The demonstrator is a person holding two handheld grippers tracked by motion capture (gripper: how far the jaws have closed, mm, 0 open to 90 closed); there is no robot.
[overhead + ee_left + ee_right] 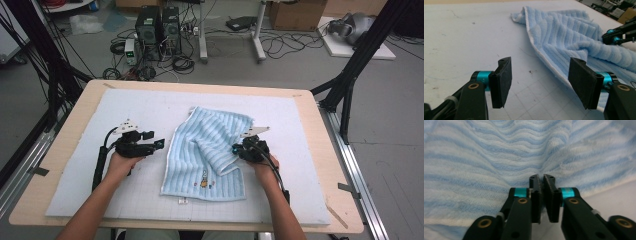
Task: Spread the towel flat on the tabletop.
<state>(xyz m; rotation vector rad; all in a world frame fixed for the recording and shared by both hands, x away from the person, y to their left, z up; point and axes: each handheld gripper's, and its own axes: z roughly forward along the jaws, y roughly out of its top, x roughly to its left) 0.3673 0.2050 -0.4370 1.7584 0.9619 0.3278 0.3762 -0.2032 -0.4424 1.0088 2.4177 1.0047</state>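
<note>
Right tool pinches towel edge; left tool spread beside it

Right tool (239, 150): jaws closed nearly flat together at the right-hand edge of the towel (207, 150). In the right gripper view the two black pads (535, 187) meet with only a sliver between them, and the striped pile bunches into a fold right at their tips; the cloth looks pinched there, though the pads hide the actual contact. The person's right hand (264, 167) holds the tool from behind, its cable trailing along the forearm.

Left tool (159, 144): jaws stand well apart, nothing between them. In the left gripper view the pads (504, 80) frame bare white mat, with the towel's white-hemmed edge running just past the right-hand pad. Left hand (120, 165) grips the body; tool sits just beside the towel's left edge, not touching it as far as I can tell.

Towel: light blue, ribbed with white stripes, lying near the middle of the white gridded mat (100, 150) that covers the wooden bench (60, 150). It is rumpled, with a diagonal ridge running from the upper middle toward the right tool. Lower edge lies flat; a small orange embroidered figure (204, 183) sits near that edge. A small tag (182, 201) rests on the mat just below the hem.

Beyond the bench, on the floor: computer towers (159, 27), loose cables, cardboard box (297, 14).
</note>
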